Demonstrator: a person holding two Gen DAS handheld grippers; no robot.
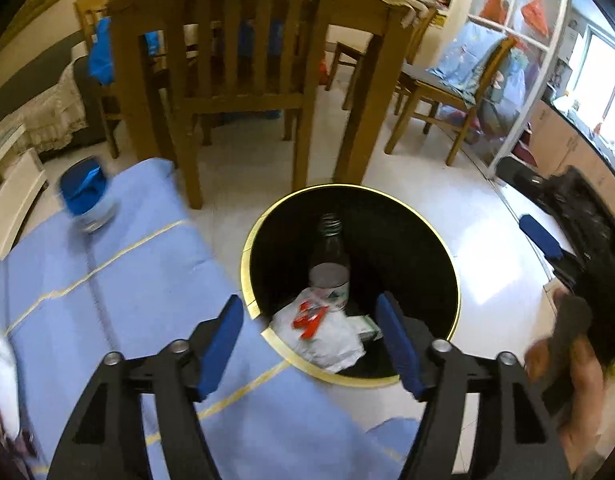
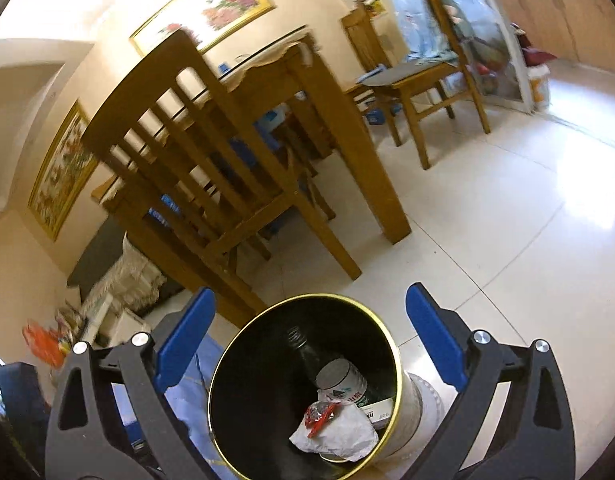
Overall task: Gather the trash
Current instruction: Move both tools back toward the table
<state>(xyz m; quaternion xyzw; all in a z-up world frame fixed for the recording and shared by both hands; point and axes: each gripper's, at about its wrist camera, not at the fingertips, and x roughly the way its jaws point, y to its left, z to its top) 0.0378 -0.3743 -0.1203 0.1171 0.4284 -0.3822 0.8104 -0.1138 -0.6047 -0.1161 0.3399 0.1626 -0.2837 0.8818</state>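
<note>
Bin (image 1: 447,264), black with gold rim, holds bottle (image 1: 329,264), crumpled wrapper (image 1: 327,332); both claws wide, empty.

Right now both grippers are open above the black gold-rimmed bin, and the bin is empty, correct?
Not quite. The left gripper and right gripper are open above the black gold-rimmed bin, but it is not empty: both wrist views show a clear plastic bottle and a crumpled white wrapper inside.
</note>
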